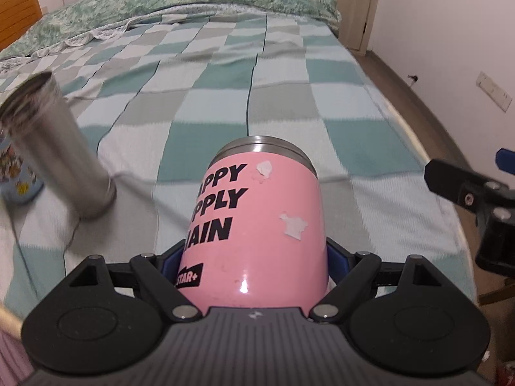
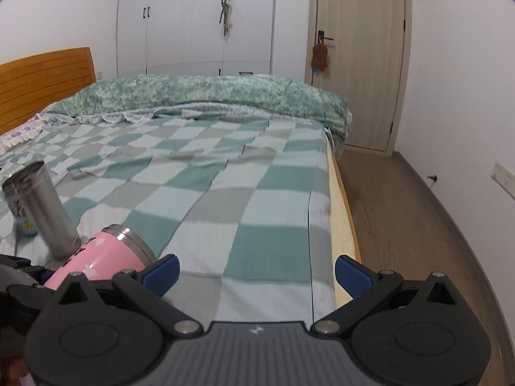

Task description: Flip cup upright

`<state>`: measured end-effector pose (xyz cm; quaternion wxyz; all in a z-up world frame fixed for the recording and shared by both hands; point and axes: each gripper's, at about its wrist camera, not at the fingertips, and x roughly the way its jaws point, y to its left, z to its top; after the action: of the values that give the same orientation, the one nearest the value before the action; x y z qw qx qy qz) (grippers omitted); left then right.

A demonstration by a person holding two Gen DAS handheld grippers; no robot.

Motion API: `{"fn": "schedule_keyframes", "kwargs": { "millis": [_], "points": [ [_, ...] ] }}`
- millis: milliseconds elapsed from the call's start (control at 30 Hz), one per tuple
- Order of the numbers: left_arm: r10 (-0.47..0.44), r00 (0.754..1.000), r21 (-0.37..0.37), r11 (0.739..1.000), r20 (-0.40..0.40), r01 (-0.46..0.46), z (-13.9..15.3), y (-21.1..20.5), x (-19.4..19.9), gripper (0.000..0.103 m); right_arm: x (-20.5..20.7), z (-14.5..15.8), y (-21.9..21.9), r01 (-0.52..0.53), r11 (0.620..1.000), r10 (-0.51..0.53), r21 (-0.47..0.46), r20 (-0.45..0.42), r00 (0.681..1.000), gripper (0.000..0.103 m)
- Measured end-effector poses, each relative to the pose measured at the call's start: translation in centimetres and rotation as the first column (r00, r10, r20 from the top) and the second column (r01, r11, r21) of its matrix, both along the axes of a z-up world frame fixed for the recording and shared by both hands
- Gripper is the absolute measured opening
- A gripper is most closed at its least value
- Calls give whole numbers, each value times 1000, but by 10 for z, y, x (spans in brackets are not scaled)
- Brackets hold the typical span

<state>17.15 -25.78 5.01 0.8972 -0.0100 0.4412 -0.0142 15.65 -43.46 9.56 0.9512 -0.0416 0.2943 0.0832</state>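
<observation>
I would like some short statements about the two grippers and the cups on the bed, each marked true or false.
1. The left gripper is shut on the pink cup. True.
2. The right gripper holds the steel cup. False: its jaws are open and hold nothing.
3. The pink cup stands upright on the bed. False: it is tilted in the gripper.
4. The steel cup stands with its open end up. True.

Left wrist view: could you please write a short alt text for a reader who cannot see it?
The left tongs are shut on a pink cup with black lettering, its steel rim pointing away over a checkered bedspread. A steel tumbler stands to the left, and the right tongs show at the right edge.
</observation>
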Motion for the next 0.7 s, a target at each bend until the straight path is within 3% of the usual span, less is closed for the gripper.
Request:
{"fn": "schedule_keyframes", "kwargs": {
  "millis": [200,300,367,433,600,700],
  "points": [
    [5,1000,8,1000,20,-5,-14,-1,-11,86,-18,-12,0,10,1000,-10,6,-24,1000,103],
    [-9,1000,-28,1000,10,9,-14,6,-10,86,-21,-12,4,12,1000,-12,7,-25,1000,103],
    [-20,1000,-61,998,7,20,-12,14,-11,95,-22,-8,8,11,1000,-11,15,-19,1000,103],
    [-27,999,-74,997,34,30,-4,22,-16,103,-24,-1,12,8,1000,-8,21,-7,1000,103],
    [-118,987,-142,981,108,132,30,46,-33,103,-33,21,26,3,1000,-4,21,33,999,103],
    [-148,976,-112,980,160,167,45,64,-45,103,-38,35,39,-7,1000,6,29,48,999,103]
  ]
}}
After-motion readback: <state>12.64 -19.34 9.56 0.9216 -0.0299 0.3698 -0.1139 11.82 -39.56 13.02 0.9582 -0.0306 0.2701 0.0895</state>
